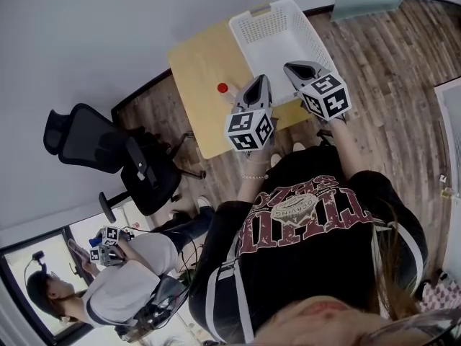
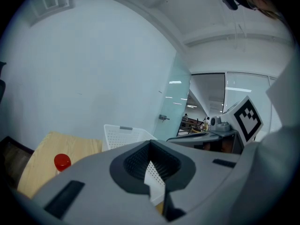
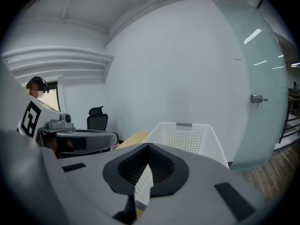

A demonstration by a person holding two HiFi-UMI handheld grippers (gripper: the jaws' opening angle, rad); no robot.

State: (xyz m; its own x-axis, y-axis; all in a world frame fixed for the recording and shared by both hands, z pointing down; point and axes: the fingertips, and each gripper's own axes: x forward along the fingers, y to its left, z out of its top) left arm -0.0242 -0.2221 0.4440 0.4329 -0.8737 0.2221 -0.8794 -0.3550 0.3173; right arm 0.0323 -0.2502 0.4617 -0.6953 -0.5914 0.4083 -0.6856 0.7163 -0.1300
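Both claws are held over the near end of the white perforated basket [image 1: 242, 32]. The left claw [image 1: 257, 85] and the right claw [image 1: 302, 69] are each closed together on nothing. A small red-capped item [image 1: 222, 88] is seen on the table [image 1: 196, 67] just left of the basket, ungripped. Nothing is seen inside the basket, so no pick-up appears begun.

one white basket [image 1: 277, 38], one red cap [image 1: 222, 88], one table [image 1: 198, 71], one office chair [image 1: 94, 139]
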